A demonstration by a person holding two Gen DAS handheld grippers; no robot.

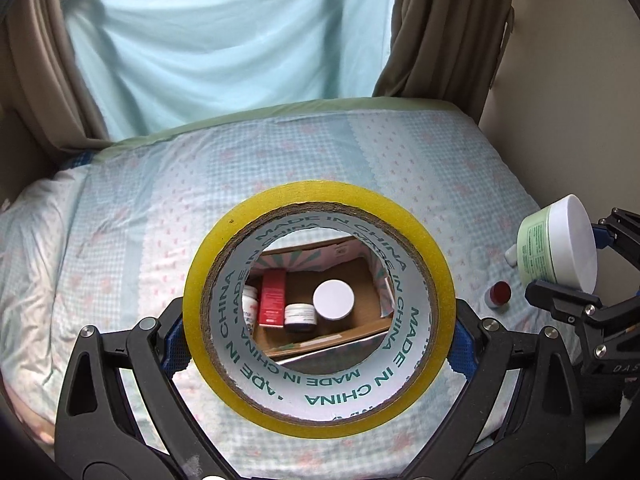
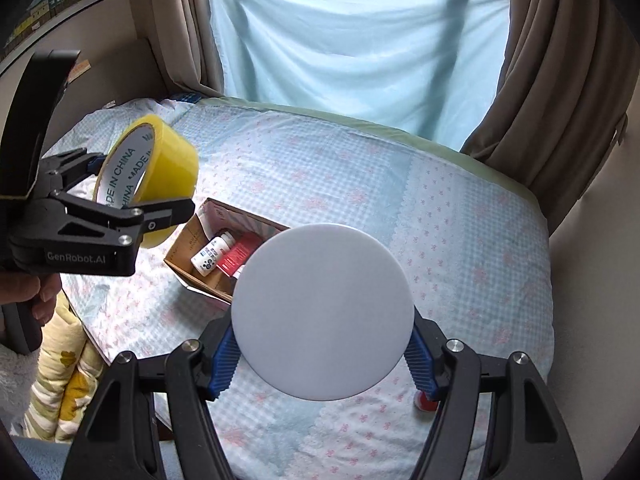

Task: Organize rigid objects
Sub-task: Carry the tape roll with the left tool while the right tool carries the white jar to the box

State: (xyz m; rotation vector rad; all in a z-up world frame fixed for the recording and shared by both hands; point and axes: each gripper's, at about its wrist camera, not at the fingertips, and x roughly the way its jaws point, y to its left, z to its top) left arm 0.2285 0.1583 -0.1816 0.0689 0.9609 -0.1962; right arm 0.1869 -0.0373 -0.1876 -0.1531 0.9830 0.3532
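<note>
My left gripper (image 1: 318, 342) is shut on a roll of yellow tape (image 1: 320, 194), its blue pads (image 1: 176, 344) pressing both sides. Through the roll's hole I see an open cardboard box (image 1: 360, 276) on the bed below, holding a red carton (image 1: 273, 298), a white bottle (image 1: 250, 304), a small jar (image 1: 301, 314) and a white-lidded jar (image 1: 333, 300). My right gripper (image 2: 323, 364) is shut on a round jar with a white lid (image 2: 322, 312) and a green label (image 1: 534, 244), held above the bed to the right of the box (image 2: 188, 244). The left gripper (image 2: 136, 186) with the tape (image 2: 168, 152) hangs over the box's left end.
A bed with a pale blue patterned sheet (image 1: 160, 200) fills the scene. A small red-capped item (image 1: 500, 294) and a small white bottle (image 1: 511, 256) lie on it to the right. Brown curtains (image 2: 560, 80) and a blue cloth hang behind. A yellow flowered quilt (image 2: 68, 392) lies low left.
</note>
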